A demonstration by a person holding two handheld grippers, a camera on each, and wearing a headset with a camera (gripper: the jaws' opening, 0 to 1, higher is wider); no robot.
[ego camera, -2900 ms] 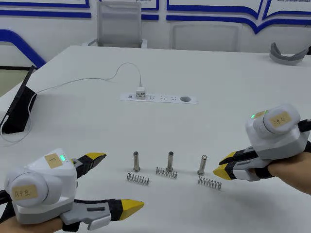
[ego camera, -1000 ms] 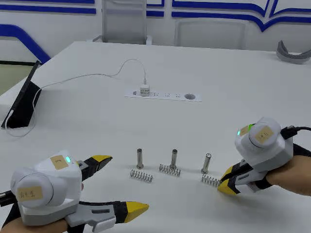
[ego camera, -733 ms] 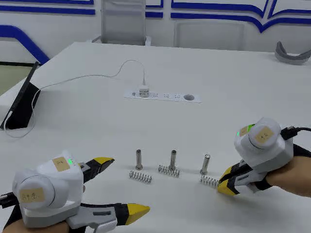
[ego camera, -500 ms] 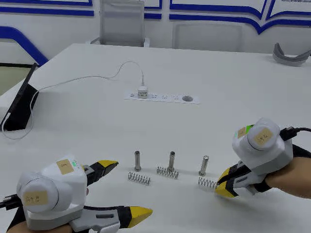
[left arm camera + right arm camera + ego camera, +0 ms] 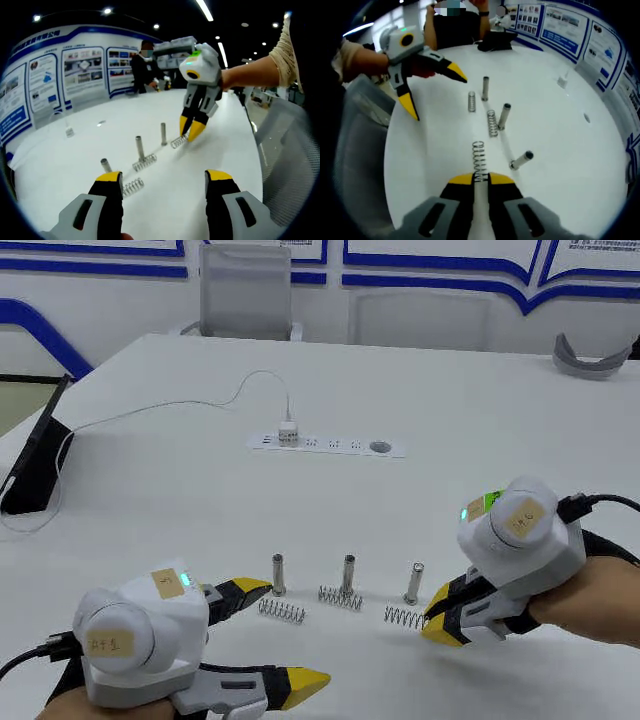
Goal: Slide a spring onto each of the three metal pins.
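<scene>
On a white table (image 5: 200,470), the left gripper (image 5: 290,631) is held with jaws wide apart. The right gripper (image 5: 479,176) is clamped on one end of the right spring (image 5: 478,156), lying beside the right pin (image 5: 416,581). The first pickup seems underway; next it must be lifted and threaded over that pin.

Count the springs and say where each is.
3. Left spring beside the left pin; middle spring beside the middle pin; right spring beside the right pin, its end in the right hand-held gripper.
</scene>
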